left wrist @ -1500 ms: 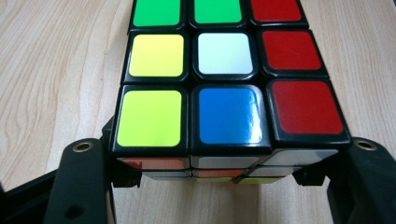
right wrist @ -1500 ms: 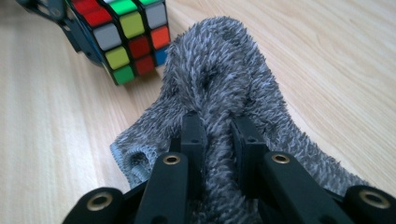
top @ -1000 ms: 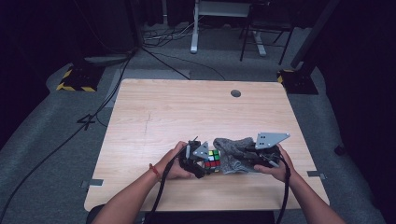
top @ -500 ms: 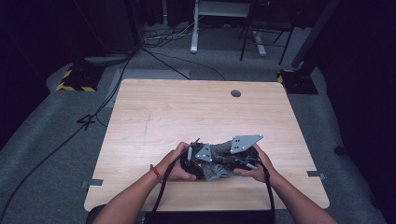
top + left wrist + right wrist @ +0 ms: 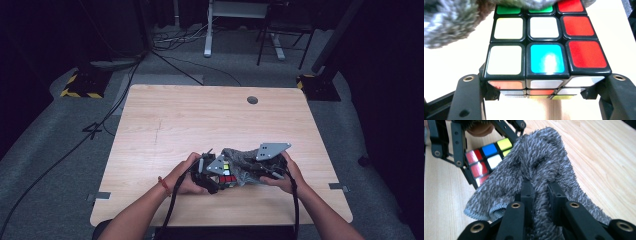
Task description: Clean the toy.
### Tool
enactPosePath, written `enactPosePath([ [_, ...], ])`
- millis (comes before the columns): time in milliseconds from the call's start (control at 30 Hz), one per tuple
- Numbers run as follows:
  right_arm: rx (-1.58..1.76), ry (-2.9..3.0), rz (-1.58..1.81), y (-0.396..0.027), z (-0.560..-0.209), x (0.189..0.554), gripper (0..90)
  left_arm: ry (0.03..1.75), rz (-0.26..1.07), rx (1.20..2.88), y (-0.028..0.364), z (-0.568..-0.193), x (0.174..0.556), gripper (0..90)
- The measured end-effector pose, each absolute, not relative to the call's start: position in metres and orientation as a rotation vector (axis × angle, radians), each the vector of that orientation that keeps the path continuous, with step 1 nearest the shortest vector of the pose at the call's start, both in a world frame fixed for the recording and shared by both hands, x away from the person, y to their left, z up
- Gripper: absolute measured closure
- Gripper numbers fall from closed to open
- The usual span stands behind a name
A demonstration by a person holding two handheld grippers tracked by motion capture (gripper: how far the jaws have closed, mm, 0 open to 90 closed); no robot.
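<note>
Spreading across the high view, the pale wooden bench [image 5: 165, 130] carries the work at its near edge, where the person's forearms come in from below.

Next in size is the grey shaggy microfibre cloth [image 5: 541, 162], draped against the far side of the cube and partly over its top. It looks soft, light and limp, so it will fold and sag wherever it is unsupported; a bunched pinch deep in the pile seems the surest hold. The right gripper [image 5: 541, 191] has exactly that: its jaws are clenched on a thick fold of the cloth.

Smaller is the black-framed puzzle cube with coloured stickers [image 5: 546, 50], lifted just clear of the bench between the two hands. It is stiff and hard, with glossy faces that may slip under the pads, and its layers can twist; taking it square across two opposite faces of the lower layers looks safest. The left gripper [image 5: 546, 92] does so, jaws grasping the cube by its sides near the bottom, leaving the white, green and red top free for the cloth to wipe.
</note>
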State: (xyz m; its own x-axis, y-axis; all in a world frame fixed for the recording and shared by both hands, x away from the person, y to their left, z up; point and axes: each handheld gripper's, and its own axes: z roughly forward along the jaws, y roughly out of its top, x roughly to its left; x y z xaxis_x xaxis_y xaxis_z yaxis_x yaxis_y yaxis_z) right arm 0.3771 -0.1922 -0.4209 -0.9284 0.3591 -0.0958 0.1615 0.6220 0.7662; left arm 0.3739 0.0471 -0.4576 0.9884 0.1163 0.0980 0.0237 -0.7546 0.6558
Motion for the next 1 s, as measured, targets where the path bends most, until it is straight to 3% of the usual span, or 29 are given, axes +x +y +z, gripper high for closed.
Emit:
enactPosePath([
  [533,0.304,2.644,1.316,-0.156,-0.409,0.362,77.9,0.088,0.195,2.447,0.040,-0.462,0.376,34.0],
  [1000,0.434,2.615,1.227,-0.193,-0.423,0.377,78.0,0.118,0.198,2.392,0.052,-0.451,0.377,34.1],
])
